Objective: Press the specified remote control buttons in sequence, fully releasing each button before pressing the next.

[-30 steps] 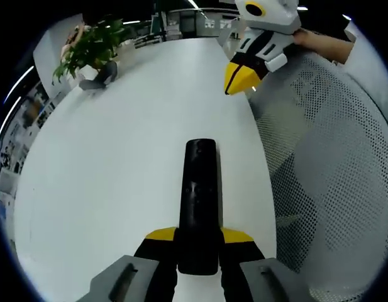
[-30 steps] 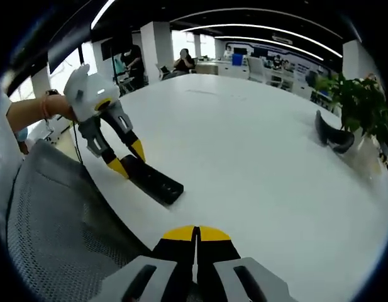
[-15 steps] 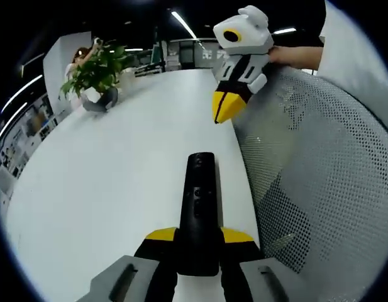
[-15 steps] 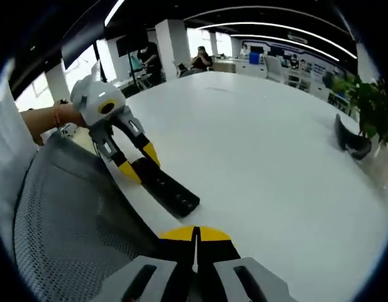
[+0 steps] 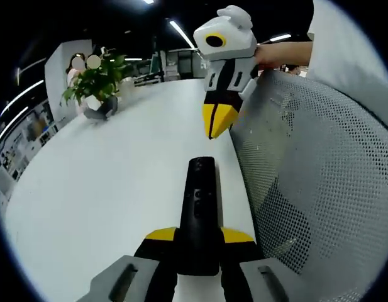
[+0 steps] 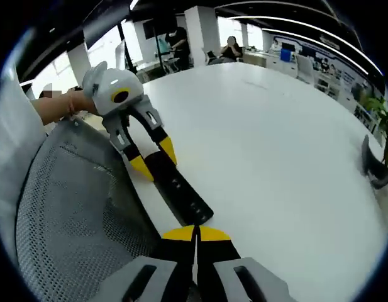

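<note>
Left gripper (image 5: 197, 242) is clamped on the near end of the black remote (image 5: 198, 207), which lies on the white table (image 5: 105, 189) by its edge. Right gripper (image 6: 195, 236), jaws pressed together and empty, hovers just above the remote's far end. A mesh chair (image 5: 319, 189) stands beside the table; a potted plant (image 5: 96, 82) sits far off.

A potted plant (image 5: 96, 82) stands on the white table (image 5: 105, 182) beside a grey mesh chair back (image 5: 319, 189)

left claw (image 5: 197, 242) clamped, right claw (image 6: 195, 234) closed (empty)
</note>
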